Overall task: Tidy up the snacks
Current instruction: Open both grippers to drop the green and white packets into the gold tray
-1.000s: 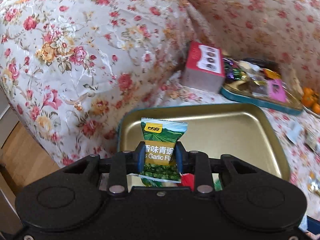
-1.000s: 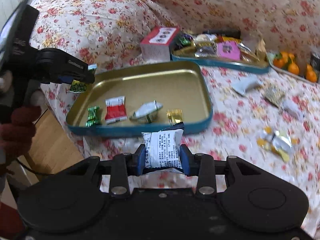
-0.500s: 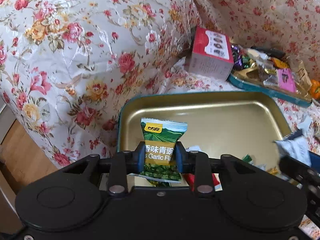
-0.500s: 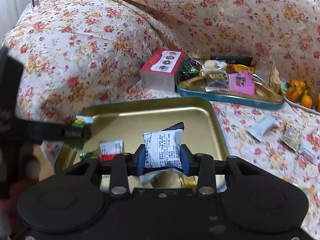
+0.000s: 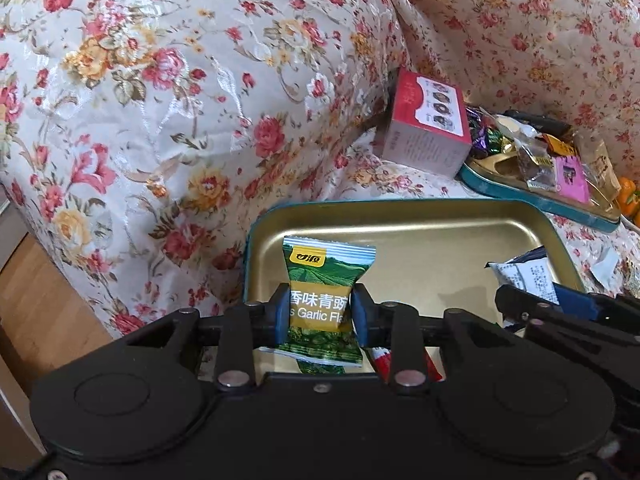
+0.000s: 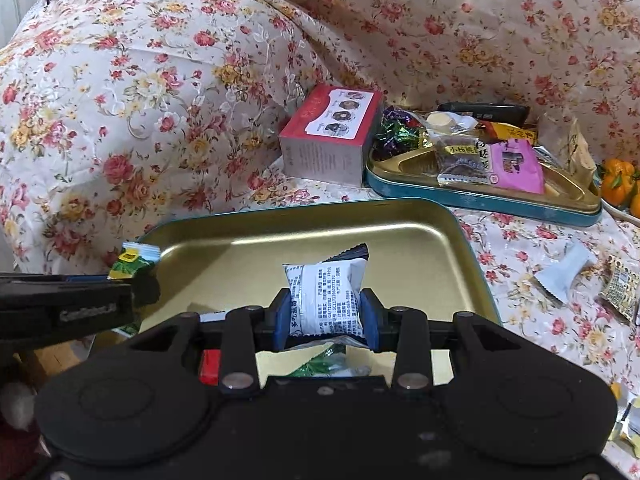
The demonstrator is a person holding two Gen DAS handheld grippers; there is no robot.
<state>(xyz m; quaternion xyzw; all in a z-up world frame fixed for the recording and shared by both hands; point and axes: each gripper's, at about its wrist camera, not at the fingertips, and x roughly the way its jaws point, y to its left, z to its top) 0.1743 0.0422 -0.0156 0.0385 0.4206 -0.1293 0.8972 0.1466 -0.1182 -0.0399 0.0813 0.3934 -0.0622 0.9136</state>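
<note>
Your left gripper (image 5: 320, 314) clamps the green garlic-pea packet (image 5: 322, 300) upright over the gold tray (image 5: 440, 248), jaws just easing wider. Your right gripper (image 6: 325, 314), clamping the white packet (image 6: 326, 300), has moved over the tray.

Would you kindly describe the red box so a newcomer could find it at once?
Start at the teal-rimmed tray heaped with snacks at the back of the flowered cloth. The red box sits against that tray's left end, beyond the nearer gold tray. It is the only cardboard carton, with a white label picturing four round treats.
</note>
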